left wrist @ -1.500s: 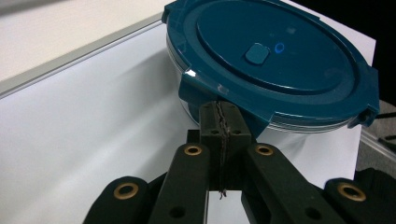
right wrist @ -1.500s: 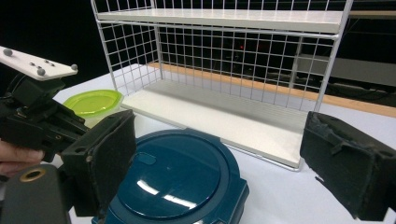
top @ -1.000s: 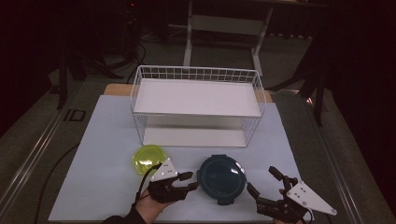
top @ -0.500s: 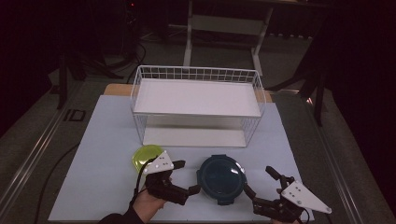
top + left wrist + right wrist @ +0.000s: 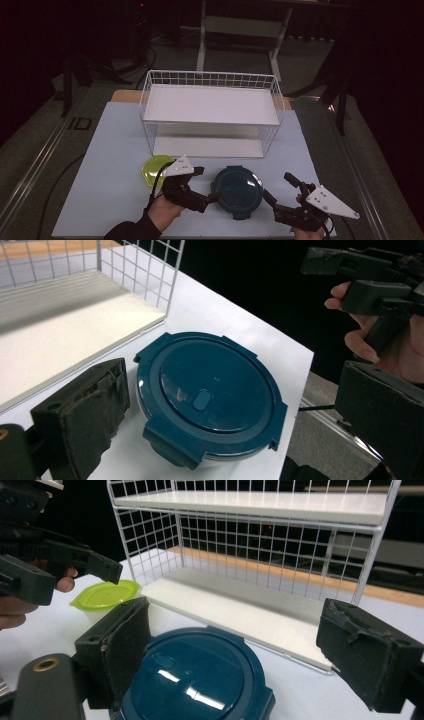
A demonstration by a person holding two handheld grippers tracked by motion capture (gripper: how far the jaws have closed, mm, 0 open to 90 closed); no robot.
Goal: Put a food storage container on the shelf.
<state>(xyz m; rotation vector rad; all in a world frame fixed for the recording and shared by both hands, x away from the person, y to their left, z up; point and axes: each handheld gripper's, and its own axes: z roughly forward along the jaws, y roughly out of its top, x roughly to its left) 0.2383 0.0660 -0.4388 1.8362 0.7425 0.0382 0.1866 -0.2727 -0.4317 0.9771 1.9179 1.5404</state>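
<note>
The dark blue round container point(image 5: 236, 186) sits lid-on on the white table point(image 5: 100, 165), just in front of the white wire rack point(image 5: 210, 112), with the yellow-green lidded container point(image 5: 152, 170) near its left side. The left claw point(image 5: 207, 187) hovers just left of the blue container; its jaws have just been opening and now stand wide apart with nothing between them. The right claw point(image 5: 280, 192) is just right of the blue container, jaws spread wide and empty.
</note>
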